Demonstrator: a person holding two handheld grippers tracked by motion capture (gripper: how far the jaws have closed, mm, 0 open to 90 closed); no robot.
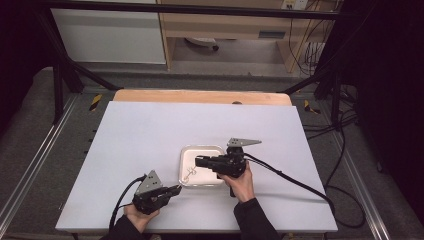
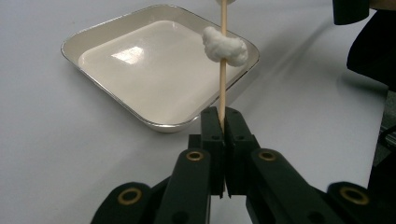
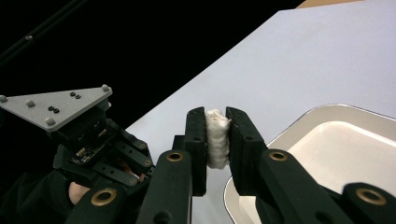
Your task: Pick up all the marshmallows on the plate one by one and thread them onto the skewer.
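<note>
L gripper (image 2: 223, 122) clamped on wooden skewer (image 2: 223, 70) w/ white lump (image 2: 225, 45) threaded on it, over tray (image 2: 112, 86); R gripper (image 3: 215, 135) pinches a white piece (image 3: 216, 137)

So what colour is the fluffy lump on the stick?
White. The lump on the stick shows best in the left gripper view.

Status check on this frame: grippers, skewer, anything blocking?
Left gripper shut on skewer, one white piece threaded. Right gripper shut on another white lump. Both over tray. No obstruction seen.
</note>
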